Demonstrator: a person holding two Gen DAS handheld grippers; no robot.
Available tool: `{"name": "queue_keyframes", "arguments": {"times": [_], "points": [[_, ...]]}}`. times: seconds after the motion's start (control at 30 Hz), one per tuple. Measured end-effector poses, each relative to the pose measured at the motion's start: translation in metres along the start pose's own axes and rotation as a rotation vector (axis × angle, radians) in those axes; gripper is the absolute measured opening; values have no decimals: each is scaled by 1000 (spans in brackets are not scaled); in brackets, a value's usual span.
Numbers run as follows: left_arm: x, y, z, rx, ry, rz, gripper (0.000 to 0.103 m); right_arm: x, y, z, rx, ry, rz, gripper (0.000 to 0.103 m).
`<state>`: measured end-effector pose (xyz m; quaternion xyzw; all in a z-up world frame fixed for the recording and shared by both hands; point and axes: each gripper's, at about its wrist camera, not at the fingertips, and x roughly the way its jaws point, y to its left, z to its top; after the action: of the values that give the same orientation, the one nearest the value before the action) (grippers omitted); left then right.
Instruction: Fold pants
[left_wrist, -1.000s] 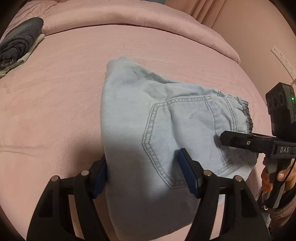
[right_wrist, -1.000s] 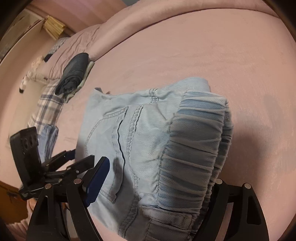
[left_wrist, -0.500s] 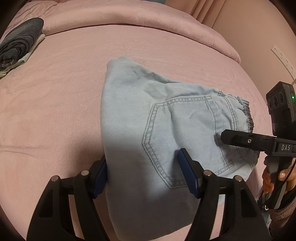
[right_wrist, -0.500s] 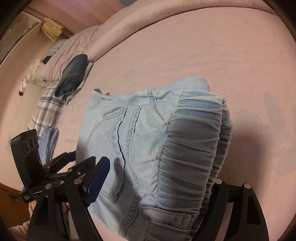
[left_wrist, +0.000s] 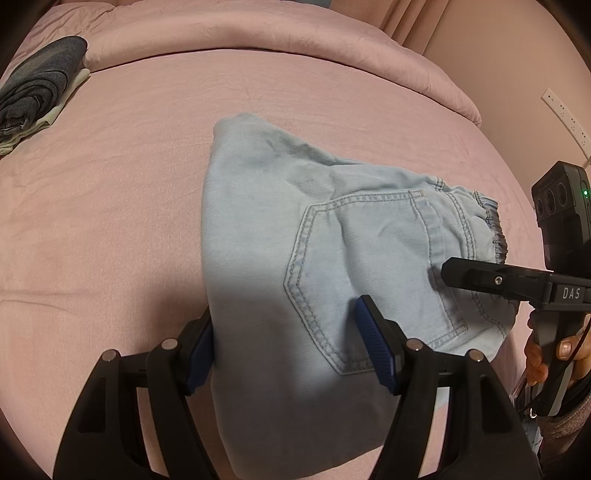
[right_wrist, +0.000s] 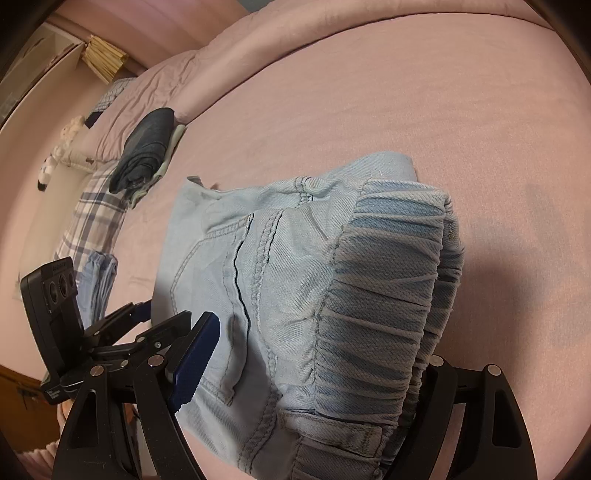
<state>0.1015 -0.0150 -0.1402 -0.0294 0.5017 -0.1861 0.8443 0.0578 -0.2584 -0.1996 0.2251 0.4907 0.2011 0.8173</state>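
Observation:
Light-blue denim pants (left_wrist: 295, 221) lie folded in a thick bundle on the pink bed sheet (left_wrist: 110, 203), back pocket facing up. My left gripper (left_wrist: 288, 350) straddles the bundle's near left edge. Its left pad is tucked under the fabric and its right pad (left_wrist: 373, 347) rests on top, with a wide gap between. My right gripper (right_wrist: 317, 347) stands at the elastic waistband (right_wrist: 388, 295). One blue pad (right_wrist: 195, 358) lies over the denim, and the other finger is hidden beneath the waistband. Both are open, and neither pinches the cloth.
A dark grey folded garment (left_wrist: 37, 88) sits on a pale one at the back left. A rolled pink duvet (left_wrist: 258, 33) runs along the far side. Plaid fabric (right_wrist: 92, 214) and a striped blue garment (right_wrist: 98, 280) lie left. A hand (left_wrist: 554, 354) holds the right gripper's handle.

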Motion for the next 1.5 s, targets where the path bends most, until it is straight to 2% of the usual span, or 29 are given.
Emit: {"name": "queue_keyframes", "arguments": {"times": [0.43, 0.7, 0.83, 1.0, 1.27, 1.37, 1.5], "points": [[1, 1, -2, 14, -5, 7, 68, -1, -5, 1, 16, -6, -1, 85], [-2, -3, -3, 22, -16, 15, 63, -9, -3, -2, 22, -25, -12, 77], [-4, -3, -2, 22, -24, 19, 57, -15, -2, -4, 14, -40, -18, 71], [-9, -5, -3, 23, -44, 21, 48, -23, 3, -7, -5, -65, -31, 59], [-20, -11, -4, 17, -86, 14, 20, -32, 21, -11, -56, -108, -47, 45], [-25, -14, -6, 20, -103, 17, 15, -35, 26, -13, -68, -124, -43, 40], [-32, -16, -7, 19, -123, 12, 13, -41, 34, -16, -91, -147, -28, 37]]}}
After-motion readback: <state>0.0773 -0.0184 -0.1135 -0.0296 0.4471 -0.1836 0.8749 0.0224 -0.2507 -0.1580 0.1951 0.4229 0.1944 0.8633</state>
